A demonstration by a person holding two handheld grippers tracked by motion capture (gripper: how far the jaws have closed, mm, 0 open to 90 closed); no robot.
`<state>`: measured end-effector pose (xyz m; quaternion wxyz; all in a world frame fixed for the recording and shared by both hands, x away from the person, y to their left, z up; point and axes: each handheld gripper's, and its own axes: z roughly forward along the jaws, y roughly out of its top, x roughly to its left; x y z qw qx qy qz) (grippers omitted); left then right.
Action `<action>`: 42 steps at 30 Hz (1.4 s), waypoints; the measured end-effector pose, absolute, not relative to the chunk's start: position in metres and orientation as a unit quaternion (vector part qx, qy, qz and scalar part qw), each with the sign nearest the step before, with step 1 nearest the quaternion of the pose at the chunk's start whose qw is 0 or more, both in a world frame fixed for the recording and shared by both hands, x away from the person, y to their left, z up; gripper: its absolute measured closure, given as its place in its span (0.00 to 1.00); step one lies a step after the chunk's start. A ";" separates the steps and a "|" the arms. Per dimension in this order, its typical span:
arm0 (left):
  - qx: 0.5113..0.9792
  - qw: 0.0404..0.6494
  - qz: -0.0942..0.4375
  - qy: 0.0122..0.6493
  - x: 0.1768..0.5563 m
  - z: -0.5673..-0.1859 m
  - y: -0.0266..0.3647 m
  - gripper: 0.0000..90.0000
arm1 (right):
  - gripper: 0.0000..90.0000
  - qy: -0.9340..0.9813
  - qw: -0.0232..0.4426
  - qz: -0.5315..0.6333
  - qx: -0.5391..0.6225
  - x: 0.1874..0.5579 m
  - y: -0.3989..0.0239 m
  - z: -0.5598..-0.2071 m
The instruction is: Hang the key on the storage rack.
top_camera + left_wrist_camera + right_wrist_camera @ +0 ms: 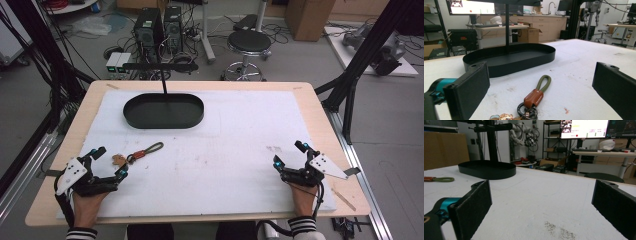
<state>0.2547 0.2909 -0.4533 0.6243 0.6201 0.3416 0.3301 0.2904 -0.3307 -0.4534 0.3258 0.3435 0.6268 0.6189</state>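
Black-jawed, the left claw [111, 162] gapes wide around the keychain [533, 99], untouched; the right claw [288, 154] gapes wide, holding nothing.

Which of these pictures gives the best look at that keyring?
The left gripper view: the keyring lies close, showing its green loop, brown tab and black ring. The high view shows it small; the right gripper view catches its loop at the left edge.

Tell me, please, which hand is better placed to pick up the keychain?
Left. The left tongs stand open right beside the keychain, which lies between their jaws in the left gripper view. The right tongs are open too, but far across the table.
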 end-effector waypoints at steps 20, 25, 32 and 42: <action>0.635 0.620 0.307 0.343 0.258 -0.448 0.295 0.02 | 0.02 0.624 0.328 0.623 0.340 0.289 -0.331 -0.454; 0.642 0.618 0.300 0.342 0.261 -0.433 0.300 0.02 | 0.02 0.625 0.323 0.622 0.343 0.290 -0.331 -0.453; 0.696 0.567 0.290 0.332 0.276 -0.401 0.303 0.02 | 0.02 0.625 0.326 0.623 0.340 0.290 -0.331 -0.453; 0.761 0.509 0.233 0.327 0.308 -0.371 0.296 0.02 | 0.02 0.625 0.329 0.622 0.338 0.290 -0.331 -0.454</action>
